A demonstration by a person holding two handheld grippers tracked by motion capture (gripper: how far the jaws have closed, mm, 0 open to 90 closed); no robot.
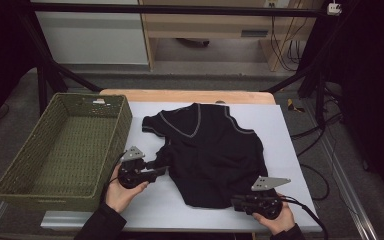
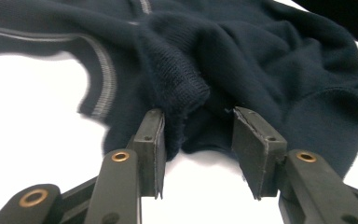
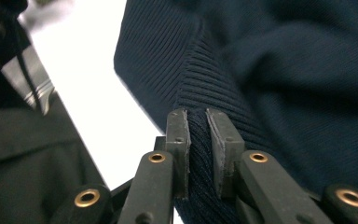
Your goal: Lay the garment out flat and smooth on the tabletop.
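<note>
A dark navy V-neck sweater (image 1: 215, 150) with grey trim lies crumpled on the white table cover (image 1: 287, 135). My left gripper (image 1: 166, 171) sits at the sweater's left edge. In the left gripper view its jaws (image 2: 198, 140) stand apart, with a bunched fold of the sweater (image 2: 182, 88) lying loose between them, against the left pad (image 2: 158, 149). My right gripper (image 1: 234, 202) is at the sweater's bottom right corner. In the right gripper view its pads (image 3: 197, 135) are pinched on the ribbed hem (image 3: 200, 93).
A green woven basket (image 1: 125, 120) stands left of the sweater with nothing inside it. The wooden table edge (image 1: 190, 95) runs behind the white cover. Cables (image 1: 320, 175) trail off the right side. Bare white cover shows in front of and to the right of the sweater.
</note>
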